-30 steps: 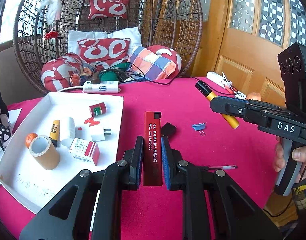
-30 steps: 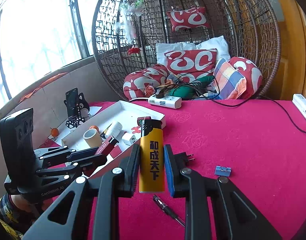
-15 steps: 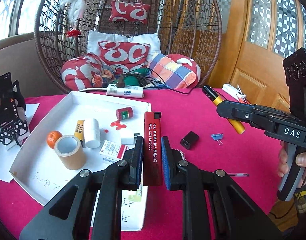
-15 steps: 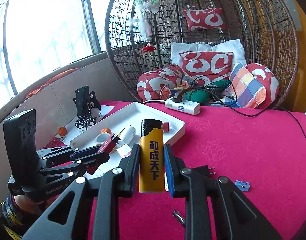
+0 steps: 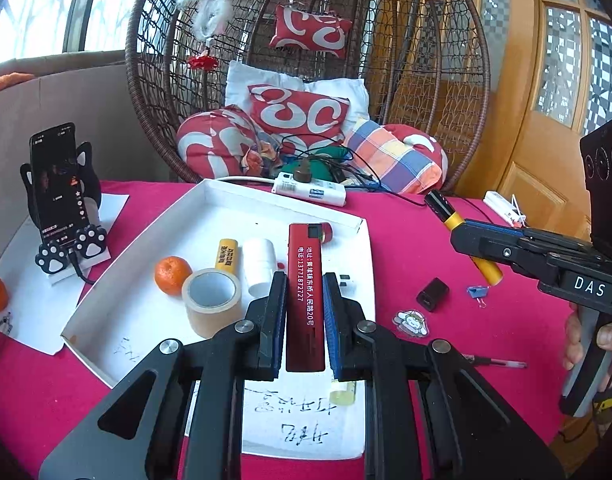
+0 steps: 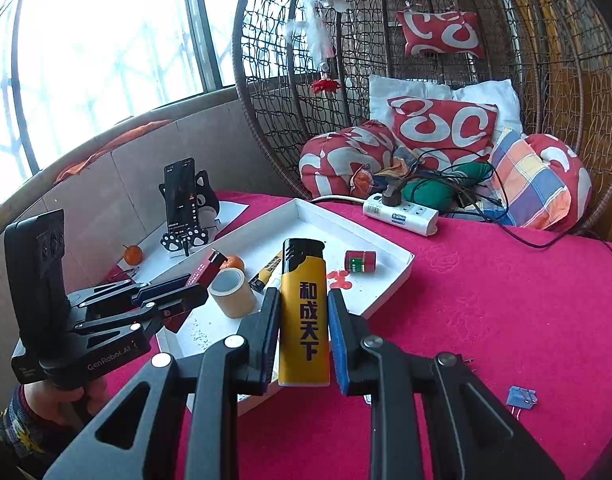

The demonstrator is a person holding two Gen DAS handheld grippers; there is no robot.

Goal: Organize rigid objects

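My left gripper (image 5: 304, 280) is shut on a red lighter (image 5: 305, 296) with white print, held above the near right part of the white tray (image 5: 210, 200). My right gripper (image 6: 303, 300) is shut on a yellow and black lighter (image 6: 304, 316), held over the tray's (image 6: 405, 264) near edge. The right gripper with its yellow lighter (image 5: 471, 240) also shows at the right of the left wrist view. The left gripper with the red lighter (image 6: 208, 270) shows at the left of the right wrist view.
The tray holds a tape roll (image 5: 212, 300), an orange (image 5: 172, 274), a white tube (image 5: 259, 266), a yellow tube (image 5: 227, 254) and a small red can (image 6: 359, 261). On the red cloth lie a black plug (image 5: 432, 294), blue clip (image 5: 477, 292), sticker (image 5: 411, 322), pen (image 5: 493, 361). A phone stand (image 5: 62, 200) and power strip (image 5: 309, 190) stand behind.
Both grippers have moved left with their lighters, from over the red cloth to over the tray. The tray and phone stand have come further into view.
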